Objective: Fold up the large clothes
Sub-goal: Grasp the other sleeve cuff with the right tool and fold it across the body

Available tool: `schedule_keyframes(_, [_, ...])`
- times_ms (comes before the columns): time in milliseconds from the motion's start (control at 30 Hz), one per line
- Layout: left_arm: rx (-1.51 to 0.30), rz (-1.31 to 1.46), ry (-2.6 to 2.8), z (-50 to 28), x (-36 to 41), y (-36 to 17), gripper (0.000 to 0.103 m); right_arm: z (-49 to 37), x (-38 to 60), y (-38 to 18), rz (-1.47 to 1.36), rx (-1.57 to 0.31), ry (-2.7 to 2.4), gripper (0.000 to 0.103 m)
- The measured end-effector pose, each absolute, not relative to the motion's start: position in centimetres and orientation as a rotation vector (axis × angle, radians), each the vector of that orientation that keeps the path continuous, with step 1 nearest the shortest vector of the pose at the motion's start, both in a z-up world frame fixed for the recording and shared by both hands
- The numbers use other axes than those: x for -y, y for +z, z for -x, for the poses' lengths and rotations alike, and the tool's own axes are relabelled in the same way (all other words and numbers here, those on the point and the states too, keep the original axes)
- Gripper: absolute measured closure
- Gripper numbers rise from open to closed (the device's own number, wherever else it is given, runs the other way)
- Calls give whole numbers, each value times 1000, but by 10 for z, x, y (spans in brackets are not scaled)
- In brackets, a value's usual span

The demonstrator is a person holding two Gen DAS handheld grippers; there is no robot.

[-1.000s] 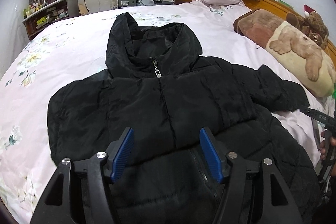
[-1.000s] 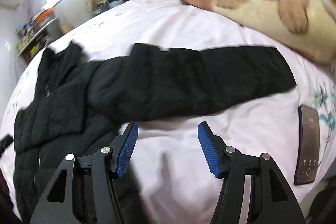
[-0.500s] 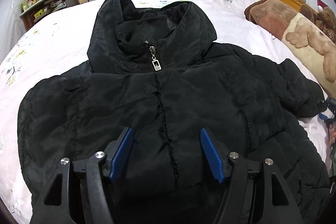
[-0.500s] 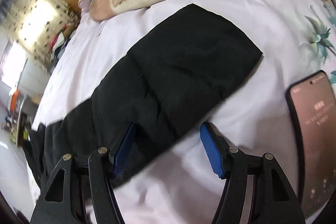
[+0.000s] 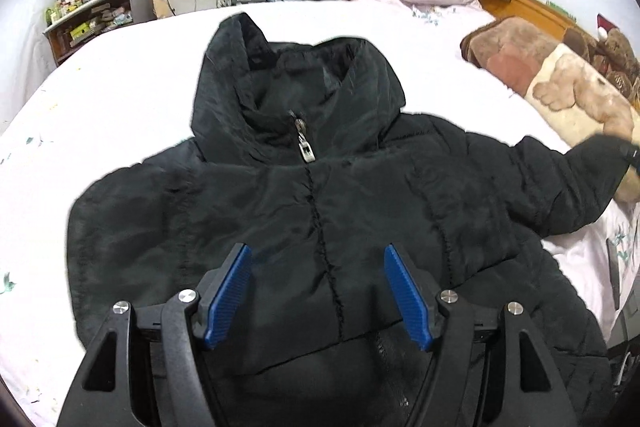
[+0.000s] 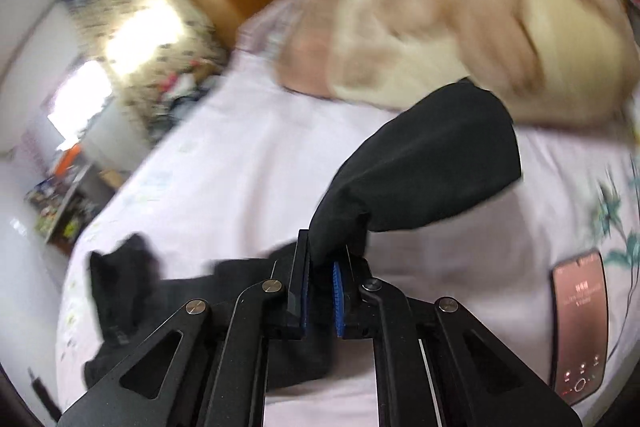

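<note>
A black puffer jacket (image 5: 320, 211) lies front-up on the bed (image 5: 120, 75), zipped to the collar, with its silver zipper pull (image 5: 304, 147) resting just below the neck and the hood (image 5: 296, 83) spread flat toward the far side. The left hand-held gripper (image 5: 318, 293) hovers over the lower chest of the jacket with its 2 blue-padded fingers (image 5: 230, 295) spread wide apart — nothing is between them, and whether they touch the fabric cannot be told.

The right hand-held gripper (image 6: 320, 299) is closed down on the black sleeve (image 6: 424, 171), the cloth pinched between its blue pads (image 6: 338, 287); the cuff end bulges out beyond the fingertips and is raised off the sheet. In the left wrist view that sleeve (image 5: 576, 183) stretches out to the right edge of the jacket, toward a brown-and-cream bear-print blanket (image 5: 560, 83).

A phone (image 6: 580, 327) with a lit pinkish screen lies on the floral sheet just right of the right hand-held gripper. The right wrist view is blurred — finer detail there cannot be read.
</note>
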State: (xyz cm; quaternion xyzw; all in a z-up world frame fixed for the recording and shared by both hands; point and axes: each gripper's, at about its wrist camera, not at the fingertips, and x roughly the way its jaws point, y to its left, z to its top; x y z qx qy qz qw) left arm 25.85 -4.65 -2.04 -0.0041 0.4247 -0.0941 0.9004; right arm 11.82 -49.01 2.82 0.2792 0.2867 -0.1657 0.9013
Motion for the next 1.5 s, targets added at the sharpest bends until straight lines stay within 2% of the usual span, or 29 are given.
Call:
schedule_keyframes(200, [-813, 62, -151, -238, 7, 13, 32, -143, 370, 98, -480, -534, -64, 95])
schedule_keyframes(333, [-782, 100, -100, -224, -28, 27, 32, -167, 275, 97, -408, -590, 119, 95])
schedule_keyframes(600, [-777, 163, 9, -204, -100, 23, 32, -208, 129, -1, -304, -822, 300, 95])
schedule_keyframes(700, [-794, 170, 36, -201, -118, 14, 32, -223, 100, -50, -285, -935, 312, 90])
schedule_keyframes(733, [-799, 171, 41, -201, -120, 11, 32, -226, 93, -69, -282, -972, 312, 84])
schedule_keyframes(767, [-806, 173, 46, -201, -122, 9, 32, -229, 92, -79, -280, -992, 315, 81])
schedule_keyframes(800, [-811, 177, 47, -201, -124, 7, 32, -230, 88, -90, -282, -1016, 323, 72])
schedule_keyframes(867, [-815, 185, 43, -202, -122, 5, 32, -227, 87, -95, -286, -1031, 339, 65])
schedule_keyframes(933, [-809, 187, 23, -206, -114, 8, 32, -223, 90, -84, -306, -1015, 393, 45])
schedule_keyframes(1100, [-759, 170, -81, -218, -69, 24, 32, -194, 133, -36, -273, -859, 424, 44])
schedule_keyframes(1200, [-746, 139, -140, -238, -32, 22, 32, -192, 188, -23, -218, -785, 246, 44])
schedule_keyframes(1233, [-756, 120, -147, -246, -21, 15, 34, -195, 209, -27, -206, -787, 173, 44])
schedule_keyframes(1267, [-772, 108, -152, -253, -12, 8, 43, -199, 225, -32, -200, -797, 118, 44])
schedule_keyframes(1367, [-864, 59, -143, -277, 9, -30, 60, -214, 264, -59, -184, -851, -13, 48])
schedule_keyframes(1433, [-924, 31, -107, -284, 12, -58, 64, -224, 271, -80, -166, -906, -53, 57])
schedule_keyframes(1500, [-934, 40, -99, -283, 6, -80, 63, -233, 268, -100, -143, -946, -41, 59])
